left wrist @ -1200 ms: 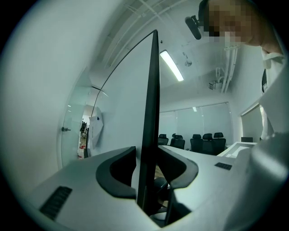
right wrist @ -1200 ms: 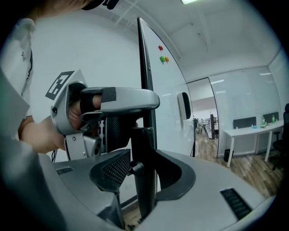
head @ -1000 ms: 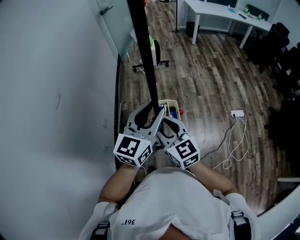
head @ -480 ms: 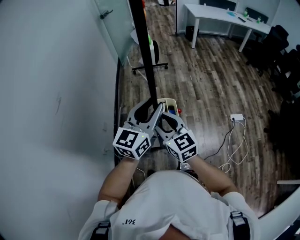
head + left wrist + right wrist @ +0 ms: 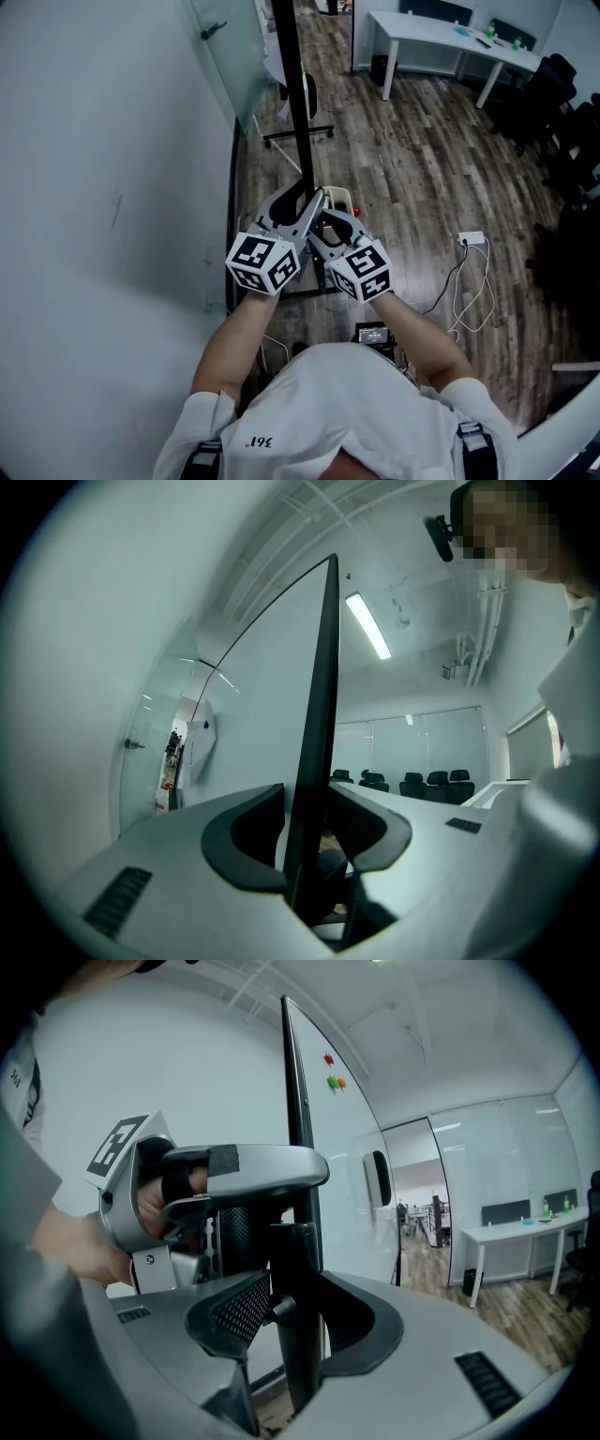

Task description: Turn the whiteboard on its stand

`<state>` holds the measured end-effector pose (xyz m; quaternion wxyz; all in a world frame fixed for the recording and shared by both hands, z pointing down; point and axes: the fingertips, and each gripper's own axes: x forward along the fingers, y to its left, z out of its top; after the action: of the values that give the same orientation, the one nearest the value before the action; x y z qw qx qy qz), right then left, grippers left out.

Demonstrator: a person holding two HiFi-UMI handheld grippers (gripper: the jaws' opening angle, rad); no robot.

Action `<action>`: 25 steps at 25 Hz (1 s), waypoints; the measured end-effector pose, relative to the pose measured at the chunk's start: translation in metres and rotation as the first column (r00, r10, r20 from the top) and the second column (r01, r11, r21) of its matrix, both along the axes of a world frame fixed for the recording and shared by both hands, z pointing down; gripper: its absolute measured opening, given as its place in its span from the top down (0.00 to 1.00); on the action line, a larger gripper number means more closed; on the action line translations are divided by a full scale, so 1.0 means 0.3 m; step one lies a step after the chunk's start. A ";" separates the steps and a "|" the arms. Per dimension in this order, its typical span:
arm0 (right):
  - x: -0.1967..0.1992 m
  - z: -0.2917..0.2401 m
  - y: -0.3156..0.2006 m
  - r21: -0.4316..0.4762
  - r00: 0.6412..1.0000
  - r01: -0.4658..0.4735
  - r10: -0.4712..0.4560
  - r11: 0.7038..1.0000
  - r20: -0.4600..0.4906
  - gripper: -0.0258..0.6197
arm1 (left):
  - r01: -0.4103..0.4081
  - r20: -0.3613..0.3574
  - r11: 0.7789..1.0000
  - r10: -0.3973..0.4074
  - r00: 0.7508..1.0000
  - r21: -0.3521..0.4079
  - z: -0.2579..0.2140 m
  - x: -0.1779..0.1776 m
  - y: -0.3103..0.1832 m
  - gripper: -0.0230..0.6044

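Two tongs side by side, left tongs (image 5: pixel 314 829), right tongs (image 5: pixel 296 1327), both clamped on black edge of one whiteboard (image 5: pixel 258 724)

A small dark print (image 5: pixel 253 442) stands on the person's white shirt (image 5: pixel 347 403), near and left in the head view. It looks like a dot, then "19" and a third character too unclear to read. The cubes on the left gripper (image 5: pixel 302 208) and right gripper (image 5: pixel 323 225) bear black-and-white square code patterns, no letters. Nothing else can be read.
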<state>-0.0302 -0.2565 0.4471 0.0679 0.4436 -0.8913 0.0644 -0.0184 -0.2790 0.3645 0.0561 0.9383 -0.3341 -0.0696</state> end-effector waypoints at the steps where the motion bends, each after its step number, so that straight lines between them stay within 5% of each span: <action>1: 0.003 -0.001 -0.012 -0.002 1.000 0.000 0.000 1.000 0.000 0.68 | 0.000 0.004 1.000 0.000 1.000 0.000 -0.001 0.003 -0.012 0.73; 25: 0.056 0.002 -0.281 -0.047 1.000 -0.016 0.015 0.999 -0.025 0.68 | 0.033 0.026 0.999 -0.032 0.999 -0.032 0.003 0.063 -0.277 0.74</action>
<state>-0.0133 -0.3409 0.4479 0.0888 0.4495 -0.8852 0.0807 0.0005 -0.3621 0.3655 0.0658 0.9325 -0.3510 -0.0533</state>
